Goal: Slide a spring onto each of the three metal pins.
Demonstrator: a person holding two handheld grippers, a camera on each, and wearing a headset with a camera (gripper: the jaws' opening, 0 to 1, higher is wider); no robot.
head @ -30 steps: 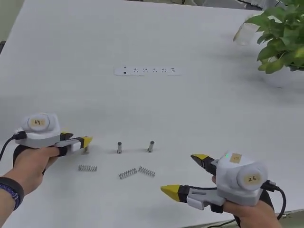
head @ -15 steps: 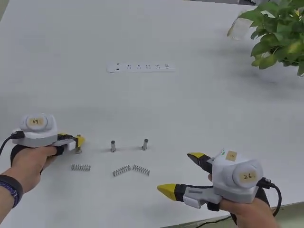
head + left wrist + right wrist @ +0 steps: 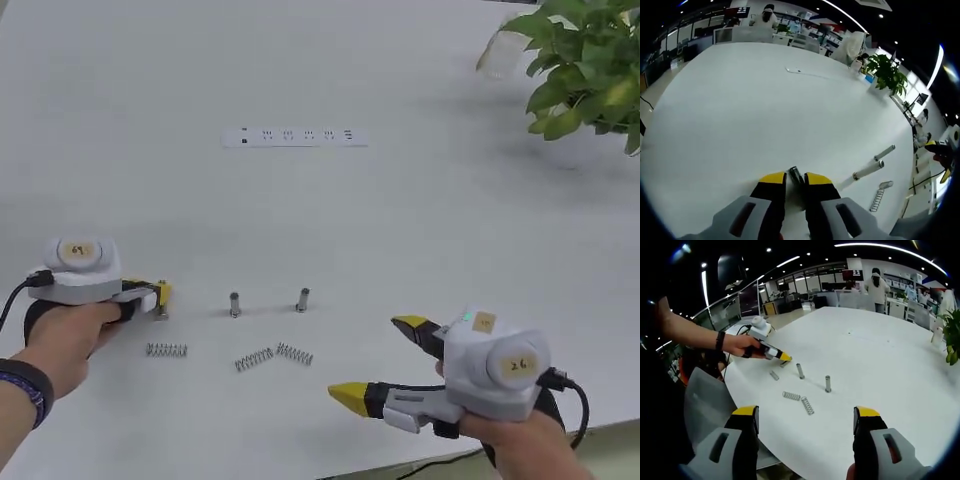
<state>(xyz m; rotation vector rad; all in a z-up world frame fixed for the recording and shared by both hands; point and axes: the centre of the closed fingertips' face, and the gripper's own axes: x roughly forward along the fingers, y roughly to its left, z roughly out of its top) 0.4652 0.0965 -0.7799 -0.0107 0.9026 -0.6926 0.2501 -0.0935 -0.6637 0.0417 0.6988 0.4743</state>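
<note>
L tool [image 3: 161,294] nips end pin [image 3: 794,173] (R tool [image 3: 370,357] wide, nr table [image 3: 400,230] edge).

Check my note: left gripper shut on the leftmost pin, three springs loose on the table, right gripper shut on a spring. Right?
One error: the right gripper is open and holds nothing, as the right gripper view shows. The left gripper is shut on the leftmost pin, and the three springs lie loose on the table.
</note>
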